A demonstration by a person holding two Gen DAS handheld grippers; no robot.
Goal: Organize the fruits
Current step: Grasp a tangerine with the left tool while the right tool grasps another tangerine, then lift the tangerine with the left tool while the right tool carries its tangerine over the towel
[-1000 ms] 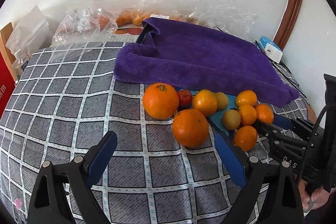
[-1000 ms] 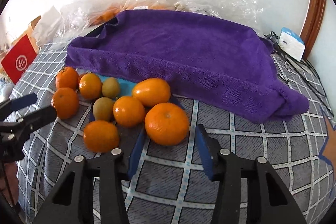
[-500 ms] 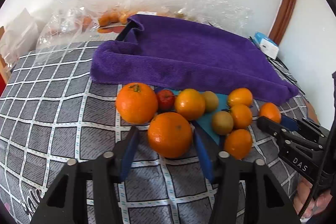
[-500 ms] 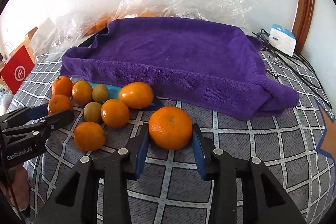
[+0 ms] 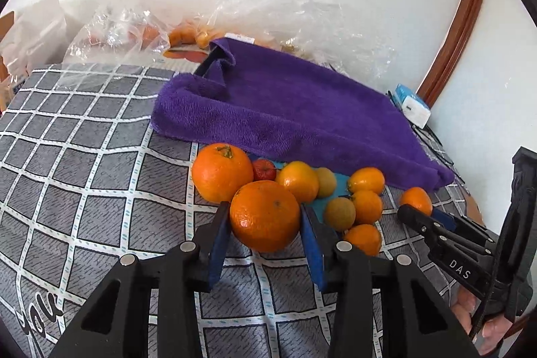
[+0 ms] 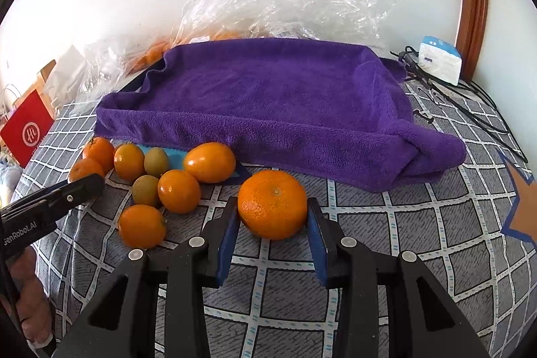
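A pile of fruit lies on the checked cloth in front of a purple towel (image 5: 285, 109). My left gripper (image 5: 264, 210) has its blue pads against both sides of a large orange (image 5: 265, 223), and its jaws are still closing on it. Behind it sit another large orange (image 5: 221, 176), a small red fruit (image 5: 263, 169) and several small oranges and green-brown fruits. My right gripper (image 6: 272, 203) is shut on a second large orange (image 6: 272, 210), which rests on the cloth apart from the pile (image 6: 178, 190). The towel (image 6: 275, 96) is draped over a shallow tray shape.
Crumpled clear plastic bags (image 6: 285, 5) with more fruit lie behind the towel by the wall. A white box (image 6: 439, 59) and black cables (image 6: 470, 103) are at the back right. A red bag (image 6: 28, 126) stands at the left edge. A blue sheet (image 5: 340, 187) lies under the pile.
My left gripper went from wide open to closed around the front large orange. My right gripper closed on its orange, which now sits a little further right of the pile.
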